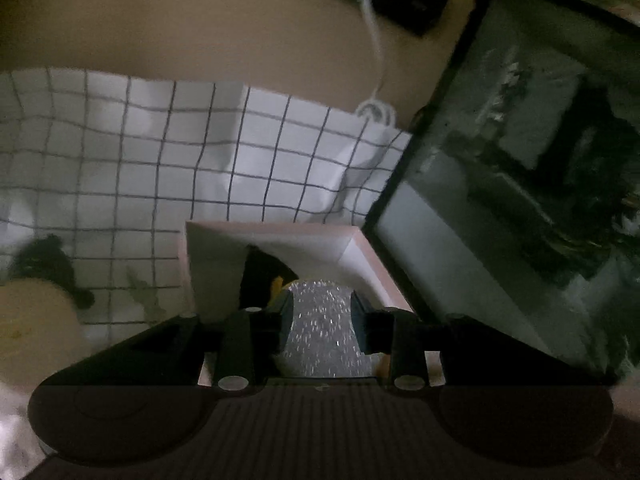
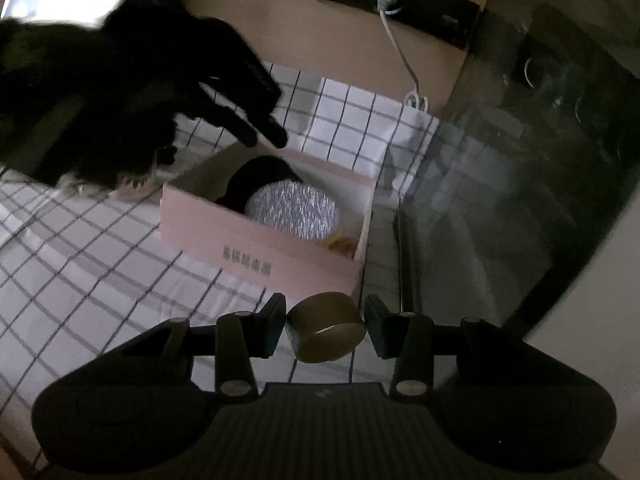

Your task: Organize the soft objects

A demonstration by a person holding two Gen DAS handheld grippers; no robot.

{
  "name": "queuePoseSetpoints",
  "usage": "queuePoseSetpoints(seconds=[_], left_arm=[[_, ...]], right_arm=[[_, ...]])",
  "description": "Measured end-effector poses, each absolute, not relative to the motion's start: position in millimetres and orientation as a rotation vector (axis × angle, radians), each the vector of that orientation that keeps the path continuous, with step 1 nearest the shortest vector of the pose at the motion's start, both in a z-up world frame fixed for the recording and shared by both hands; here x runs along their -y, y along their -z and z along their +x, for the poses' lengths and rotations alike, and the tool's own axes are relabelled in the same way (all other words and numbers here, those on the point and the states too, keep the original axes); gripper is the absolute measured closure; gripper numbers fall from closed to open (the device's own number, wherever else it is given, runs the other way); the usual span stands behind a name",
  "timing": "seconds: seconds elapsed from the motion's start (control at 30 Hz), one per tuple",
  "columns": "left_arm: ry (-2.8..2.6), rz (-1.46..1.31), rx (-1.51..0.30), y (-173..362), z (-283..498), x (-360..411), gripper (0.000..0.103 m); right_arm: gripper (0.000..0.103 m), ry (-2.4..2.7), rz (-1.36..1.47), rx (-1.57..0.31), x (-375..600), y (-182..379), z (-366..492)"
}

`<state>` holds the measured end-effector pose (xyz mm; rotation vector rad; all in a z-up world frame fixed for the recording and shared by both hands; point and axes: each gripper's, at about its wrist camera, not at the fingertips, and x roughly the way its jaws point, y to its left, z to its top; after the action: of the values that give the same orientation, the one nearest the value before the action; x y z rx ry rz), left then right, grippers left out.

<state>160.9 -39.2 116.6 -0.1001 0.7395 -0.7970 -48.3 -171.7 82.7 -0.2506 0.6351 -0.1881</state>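
A pink cardboard box stands open on the checked cloth. Inside lie a silver glittery round pad, a black soft thing and something orange in the near right corner. My left gripper hovers over the box, and the silver pad shows in the gap between its fingers. In the right wrist view the left gripper is a dark shape above the box's far left corner, open and holding nothing. My right gripper is shut on a brown round roll, just in front of the box.
A white cloth with a dark grid covers the surface. A dark glass-fronted appliance stands close on the right. A white cable runs to a wall socket strip. A black fuzzy thing and a cream round thing lie left.
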Motion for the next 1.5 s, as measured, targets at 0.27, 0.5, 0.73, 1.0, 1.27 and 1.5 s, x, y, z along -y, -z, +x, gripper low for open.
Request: queuePoseSetpoints(seconds=[0.27, 0.5, 0.73, 1.0, 1.27, 1.5], left_arm=[[0.770, -0.044, -0.806, -116.7, 111.8, -37.6, 0.069], [0.612, -0.088, -0.876, -101.5, 100.4, -111.4, 0.069], [0.439, -0.147, -0.907, -91.4, 100.1, -171.5, 0.069], [0.347, -0.115, -0.930, -77.2, 105.3, -203.0, 0.069], [0.295, -0.027, -0.905, -76.2, 121.3, -218.9, 0.069], [0.354, -0.013, -0.887, -74.1, 131.3, -223.3, 0.069]], right_arm=[[0.060, 0.168, -0.297, -0.509, 171.2, -109.6, 13.3], [0.060, 0.256, -0.296, -0.407, 179.0, -121.7, 93.7], [0.046, 0.254, -0.020, -0.494, 197.8, -105.4, 134.8], [0.043, 0.146, -0.025, -0.546, 163.6, -92.8, 109.5], [0.040, 0.106, -0.012, -0.582, 133.7, -95.6, 84.8], [0.040, 0.050, -0.035, -0.665, 95.8, -80.2, 67.8]])
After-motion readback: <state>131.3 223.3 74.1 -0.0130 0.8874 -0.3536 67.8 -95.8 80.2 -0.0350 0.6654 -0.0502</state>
